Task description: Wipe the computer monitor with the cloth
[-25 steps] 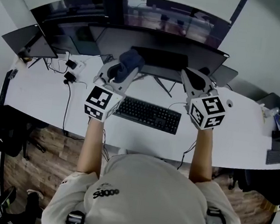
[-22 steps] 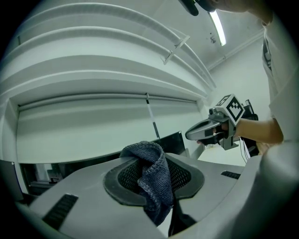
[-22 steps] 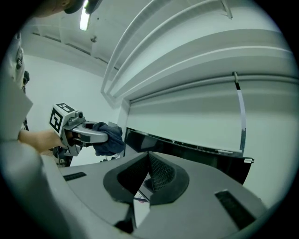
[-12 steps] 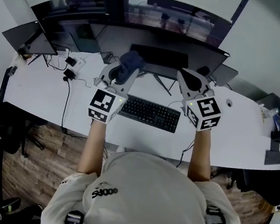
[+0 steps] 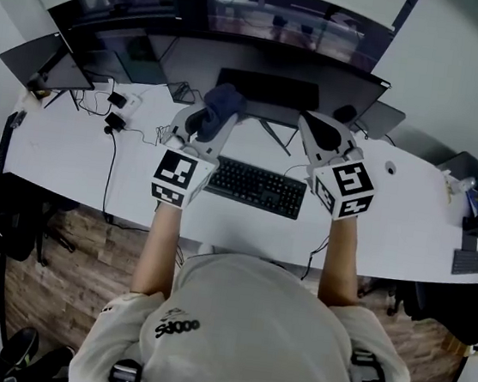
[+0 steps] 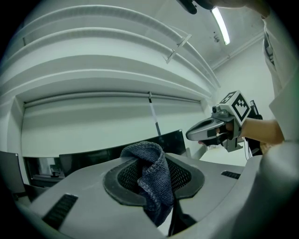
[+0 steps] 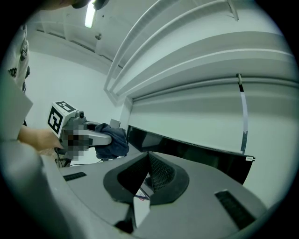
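A wide dark monitor stands at the back of the white desk. My left gripper is shut on a dark blue cloth, which bulges out past its tips just in front of the screen's lower edge. In the left gripper view the cloth hangs folded between the pads, with the monitor behind it. My right gripper is held level beside it, shut with nothing in it. From the right gripper view, the left gripper and its cloth show at the left, before the monitor.
A black keyboard lies on the desk under both grippers. A second screen stands at the far left beside cables and plugs. A laptop-like panel sits right of the monitor. Small items lie at the desk's right end.
Both grippers have drifted slightly nearer each other in front of the monitor. The cloth stays clamped in the left gripper.
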Tool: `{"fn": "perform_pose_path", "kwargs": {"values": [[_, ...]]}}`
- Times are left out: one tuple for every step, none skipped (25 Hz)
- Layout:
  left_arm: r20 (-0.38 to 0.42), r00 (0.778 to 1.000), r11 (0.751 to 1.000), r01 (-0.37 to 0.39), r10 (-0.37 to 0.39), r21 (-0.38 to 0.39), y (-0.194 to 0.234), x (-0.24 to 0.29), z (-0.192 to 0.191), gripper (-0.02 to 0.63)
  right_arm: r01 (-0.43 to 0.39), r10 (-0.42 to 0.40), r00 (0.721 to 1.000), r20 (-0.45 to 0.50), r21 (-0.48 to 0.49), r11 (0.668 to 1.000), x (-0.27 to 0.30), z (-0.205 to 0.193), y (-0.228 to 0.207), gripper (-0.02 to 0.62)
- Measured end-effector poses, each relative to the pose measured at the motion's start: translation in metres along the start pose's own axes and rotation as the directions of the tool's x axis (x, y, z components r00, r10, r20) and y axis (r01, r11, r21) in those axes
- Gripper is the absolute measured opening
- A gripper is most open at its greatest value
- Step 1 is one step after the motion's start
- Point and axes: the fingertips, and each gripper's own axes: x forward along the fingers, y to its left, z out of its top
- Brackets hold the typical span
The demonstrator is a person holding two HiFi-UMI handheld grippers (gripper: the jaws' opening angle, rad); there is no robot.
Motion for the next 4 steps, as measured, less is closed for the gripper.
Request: {"fn": "perform_pose_path", "kwargs": {"values": [[-0.003, 1.000, 1.000, 0.002, -0.002, -0.002, -0.0014, 0.0012, -0.0018, 0.118, 0.003, -0.003, 1.000, 0.000, 0.004, 1.000, 0.0002, -0.0010, -0.0006, 0.003], [-0.007, 1.000, 1.000, 0.005, -0.005, -0.004, -0.0029, 0.0027, -0.0039, 0.118, 0.004, -0.004, 1.000, 0.001, 0.008, 1.000, 0.0008, -0.0021, -0.0009, 0.003], [-0.012, 1.000, 1.000, 0.008, -0.008, -0.006, -0.0043, 0.0043, -0.0063, 0.118, 0.005, -0.005, 1.000, 0.001, 0.012, 1.000, 0.0016, -0.0034, -0.0009, 0.003], [-0.017, 1.000, 1.000, 0.011, -0.011, -0.007, -0.0057, 0.0058, -0.0088, 0.118, 0.005, -0.005, 1.000, 0.001, 0.016, 1.000, 0.0024, -0.0047, -0.0007, 0.003]]}}
